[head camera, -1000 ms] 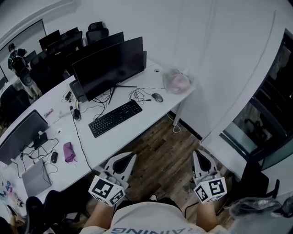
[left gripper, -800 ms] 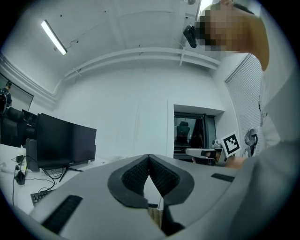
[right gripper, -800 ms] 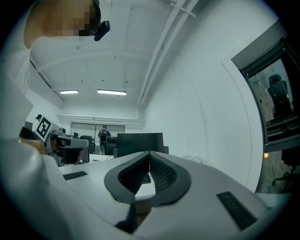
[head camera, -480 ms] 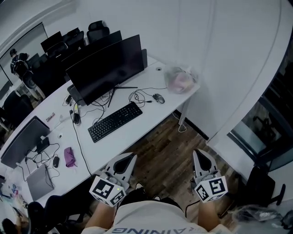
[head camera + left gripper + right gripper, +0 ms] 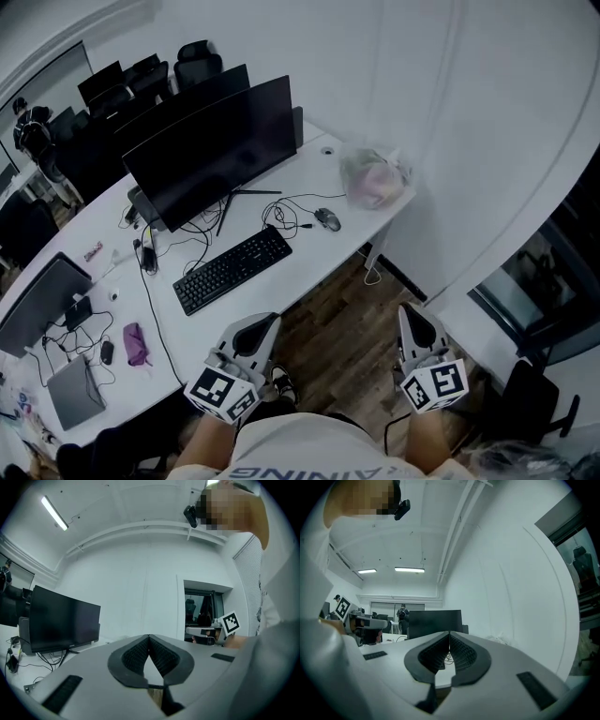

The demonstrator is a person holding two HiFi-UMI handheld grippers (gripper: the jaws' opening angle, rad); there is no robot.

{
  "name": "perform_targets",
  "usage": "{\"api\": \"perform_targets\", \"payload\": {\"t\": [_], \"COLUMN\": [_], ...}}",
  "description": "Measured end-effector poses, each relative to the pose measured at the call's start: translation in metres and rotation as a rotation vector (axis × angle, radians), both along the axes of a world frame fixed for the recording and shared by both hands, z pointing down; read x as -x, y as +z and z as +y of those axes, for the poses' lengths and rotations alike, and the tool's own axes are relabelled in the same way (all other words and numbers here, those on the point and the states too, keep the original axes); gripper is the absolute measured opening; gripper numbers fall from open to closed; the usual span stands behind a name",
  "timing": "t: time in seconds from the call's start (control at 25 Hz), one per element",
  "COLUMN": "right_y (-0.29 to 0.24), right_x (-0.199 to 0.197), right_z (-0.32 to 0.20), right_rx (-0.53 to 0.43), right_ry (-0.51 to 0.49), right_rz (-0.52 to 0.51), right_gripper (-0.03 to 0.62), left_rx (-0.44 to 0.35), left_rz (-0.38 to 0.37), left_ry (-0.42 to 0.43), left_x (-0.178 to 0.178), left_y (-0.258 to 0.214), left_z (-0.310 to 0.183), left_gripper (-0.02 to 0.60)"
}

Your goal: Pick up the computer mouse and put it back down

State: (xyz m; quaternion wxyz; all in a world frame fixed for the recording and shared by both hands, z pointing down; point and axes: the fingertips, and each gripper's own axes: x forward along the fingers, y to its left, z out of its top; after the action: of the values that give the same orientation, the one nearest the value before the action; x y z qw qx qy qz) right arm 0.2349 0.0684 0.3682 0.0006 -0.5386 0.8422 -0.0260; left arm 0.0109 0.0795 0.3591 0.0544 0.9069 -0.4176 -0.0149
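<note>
A small dark computer mouse (image 5: 327,219) lies on the white desk (image 5: 309,253), right of the black keyboard (image 5: 232,269) and trailing a cable. Both grippers hang over the wooden floor, well short of the desk's near edge. My left gripper (image 5: 265,322) is shut with nothing between its jaws, tips meeting in the left gripper view (image 5: 149,637). My right gripper (image 5: 412,312) is also shut and empty, its tips touching in the right gripper view (image 5: 449,633). Both point level toward the desk.
A large dark monitor (image 5: 211,150) stands behind the keyboard. A crumpled plastic bag (image 5: 373,178) sits at the desk's right end. Left along the desk are a second monitor (image 5: 39,300), a laptop (image 5: 70,389), a purple object (image 5: 136,344) and cables. Office chairs (image 5: 200,58) stand behind.
The desk has slid lower and closer in the head view as I step toward it. Both grippers stay shut at the same spot in the picture.
</note>
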Motion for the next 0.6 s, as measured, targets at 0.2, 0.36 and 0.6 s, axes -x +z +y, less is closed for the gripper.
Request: {"api": "perform_targets", "payload": {"t": [0.2, 0.36, 0.6], "right_y": [0.0, 0.005, 0.008], "right_x": [0.03, 0.057, 0.094], "right_z": [-0.053, -0.09, -0.139], "right_rx": [0.011, 0.034, 0.047], "right_ry": [-0.026, -0.04, -0.053], "right_rz": [0.016, 0.021, 0.05], "right_gripper": [0.02, 0.021, 0.02], "left_rx": [0.009, 0.026, 0.043], "left_rz": [0.008, 0.015, 0.028], "left_ry": [-0.018, -0.028, -0.035], "left_x": [0.026, 0.049, 0.085], "left_y": [0.002, 0.004, 0.01], "left_z": [-0.051, -0.086, -0.132], "left_gripper": [0.008, 0.008, 0.008]}}
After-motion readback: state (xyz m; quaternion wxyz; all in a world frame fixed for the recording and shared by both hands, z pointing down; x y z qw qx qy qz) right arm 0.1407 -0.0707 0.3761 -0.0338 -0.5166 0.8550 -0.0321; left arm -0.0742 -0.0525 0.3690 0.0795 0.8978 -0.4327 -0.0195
